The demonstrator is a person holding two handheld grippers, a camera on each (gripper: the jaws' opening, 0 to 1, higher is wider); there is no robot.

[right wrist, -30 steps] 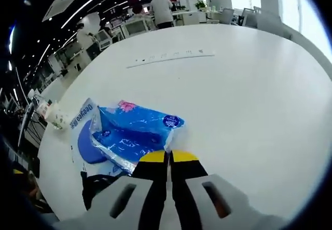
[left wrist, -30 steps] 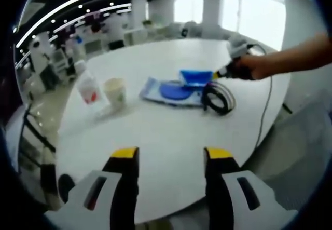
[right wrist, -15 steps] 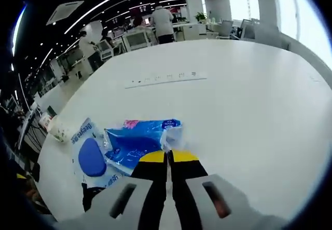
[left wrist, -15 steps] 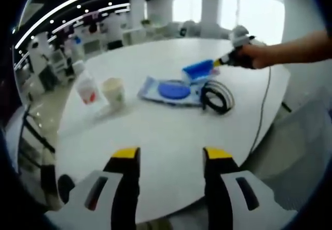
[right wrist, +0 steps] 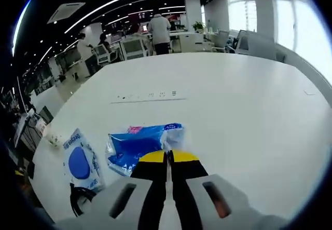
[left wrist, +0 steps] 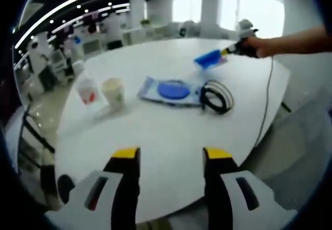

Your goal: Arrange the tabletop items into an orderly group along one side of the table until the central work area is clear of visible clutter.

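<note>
My right gripper [right wrist: 167,154] is shut on a blue plastic packet [right wrist: 140,144], which hangs lifted above the round white table [right wrist: 249,116]. From the left gripper view the same blue packet [left wrist: 209,59] is held aloft by the right gripper [left wrist: 232,49] over the table's far side. A flat white-and-blue pouch [left wrist: 171,91] lies mid-table, with a coiled black-and-white cable [left wrist: 218,96] beside it. A paper cup [left wrist: 114,92] and a small carton [left wrist: 87,90] stand at the left. My left gripper [left wrist: 170,153] is open, low over the near table edge.
A thin cable [left wrist: 264,105] trails off the table's right edge. A power strip slot [right wrist: 148,97] runs across the table's middle. Office desks, chairs and people [right wrist: 159,30] stand beyond the table. The flat pouch [right wrist: 79,162] and coiled cable [right wrist: 79,199] lie at lower left.
The right gripper has lifted the blue packet off the flat pouch and carried it up and away toward the far side. The left gripper has stayed still.
</note>
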